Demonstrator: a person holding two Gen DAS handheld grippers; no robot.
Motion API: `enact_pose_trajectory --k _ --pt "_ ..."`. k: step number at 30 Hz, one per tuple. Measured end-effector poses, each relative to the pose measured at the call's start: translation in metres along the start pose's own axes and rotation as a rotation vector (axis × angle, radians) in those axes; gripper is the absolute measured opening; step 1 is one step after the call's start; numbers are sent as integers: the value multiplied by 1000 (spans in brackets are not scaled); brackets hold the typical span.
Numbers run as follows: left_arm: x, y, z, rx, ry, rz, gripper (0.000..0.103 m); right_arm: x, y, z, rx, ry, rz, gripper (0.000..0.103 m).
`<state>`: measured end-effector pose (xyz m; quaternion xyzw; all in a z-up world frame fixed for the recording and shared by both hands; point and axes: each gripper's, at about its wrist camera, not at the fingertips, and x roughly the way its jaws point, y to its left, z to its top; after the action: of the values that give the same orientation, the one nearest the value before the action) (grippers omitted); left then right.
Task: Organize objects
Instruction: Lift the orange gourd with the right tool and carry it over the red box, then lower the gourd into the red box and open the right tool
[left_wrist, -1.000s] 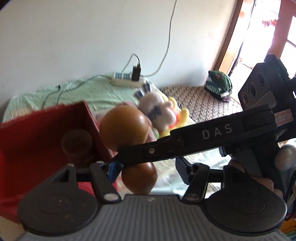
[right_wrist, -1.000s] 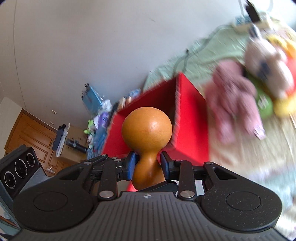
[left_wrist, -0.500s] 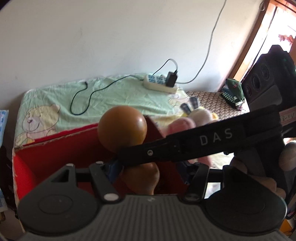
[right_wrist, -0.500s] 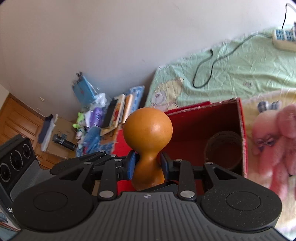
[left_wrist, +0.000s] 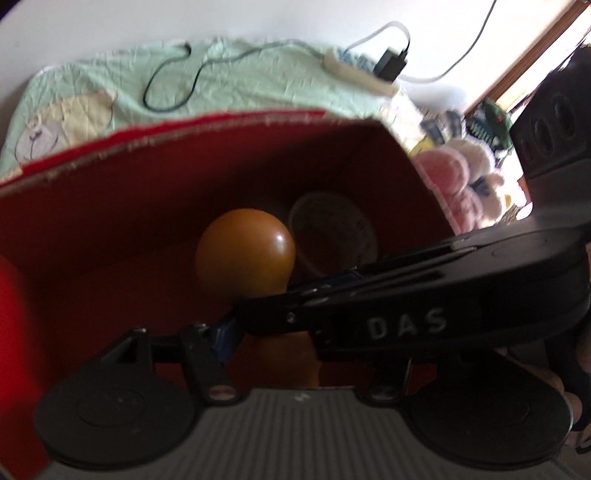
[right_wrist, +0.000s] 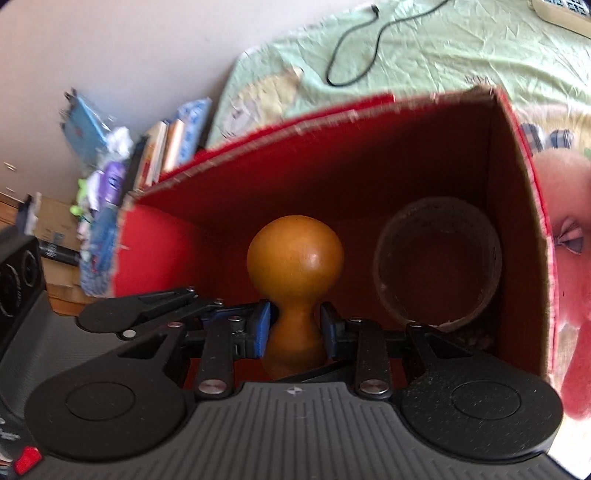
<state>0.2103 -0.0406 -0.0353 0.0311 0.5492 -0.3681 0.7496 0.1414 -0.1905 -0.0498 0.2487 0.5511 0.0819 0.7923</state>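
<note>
While the right gripper is clamping the wooden gourd by its neck, holding it inside the red cardboard box, beside a tape roll, left gripper jaw state hidden behind the right one.

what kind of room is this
Probably a bedroom at home: a bed under a green bear-print sheet, pink plush toys beside the red box, and books piled along the wall.

The right gripper hides the left gripper's jaws and the gourd's lower half.
</note>
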Motion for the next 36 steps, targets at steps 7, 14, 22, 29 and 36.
enact_pose_trajectory --k 7,14,22,29,36 --pt "10 -8 3 32 69 77 57 17 1 -1 -22 34 -115 25" --pt "16 -4 4 28 85 73 61 17 -8 -7 31 39 -115 20" --pt "11 -2 2 24 57 103 71 4 -4 -13 25 -5 -122 21" --pt "4 -6 -3 36 29 168 72 -12 -5 -17 17 -43 -130 22" --pt "2 -14 -10 46 20 247 72 -16 -7 -23 14 -58 -138 22"
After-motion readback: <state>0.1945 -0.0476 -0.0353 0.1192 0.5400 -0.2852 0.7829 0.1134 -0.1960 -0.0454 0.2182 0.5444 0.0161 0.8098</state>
